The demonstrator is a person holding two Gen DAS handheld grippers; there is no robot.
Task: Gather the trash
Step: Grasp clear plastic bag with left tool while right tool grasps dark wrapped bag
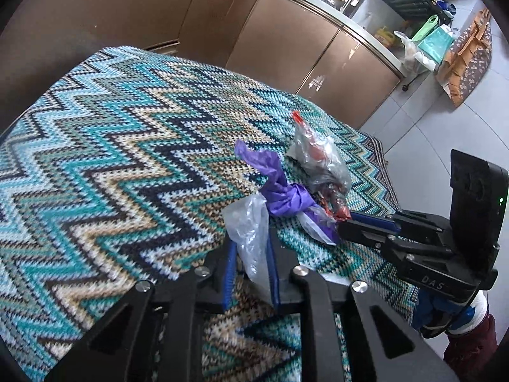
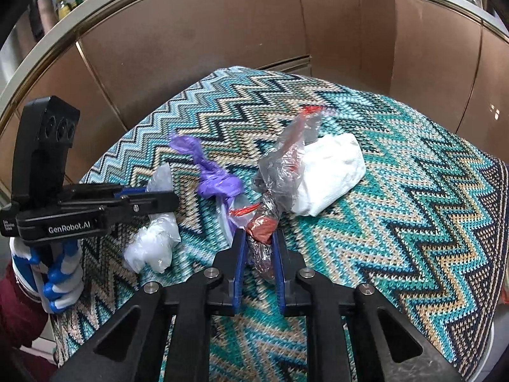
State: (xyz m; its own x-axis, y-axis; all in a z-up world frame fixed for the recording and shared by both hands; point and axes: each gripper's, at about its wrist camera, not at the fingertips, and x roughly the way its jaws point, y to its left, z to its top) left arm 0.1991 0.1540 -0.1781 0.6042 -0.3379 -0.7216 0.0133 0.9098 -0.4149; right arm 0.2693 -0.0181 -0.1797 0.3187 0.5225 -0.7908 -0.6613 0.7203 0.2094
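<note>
Trash is all piled up mid-counter on a zigzag knit cloth [image 2: 397, 197] in teal, tan and navy.

Going left to right in the right wrist view: a gloved hand [image 2: 60, 273], blue and white, holds the left gripper [image 2: 159, 202], and its jaws are pinched narrow on a crumpled clear plastic bag [image 2: 156, 242]. In the left wrist view you can see that same bag squeezed between the blue pads [image 1: 230, 264].

Next over is a twisted purple plastic bag [image 2: 210, 172], lying on the cloth and touching the stuff beside it.

Then the right gripper [image 2: 259, 254], jaws closed down narrow on a crinkly red foil wrapper [image 2: 262, 226], which pokes up between them.

Just behind that sits a clear bag with red bits inside [image 2: 283, 165], leaning up against a wad of white paper towel [image 2: 331, 172], which is the rightmost piece.

Brown cabinet fronts [image 2: 222, 31] run along behind the whole thing.
</note>
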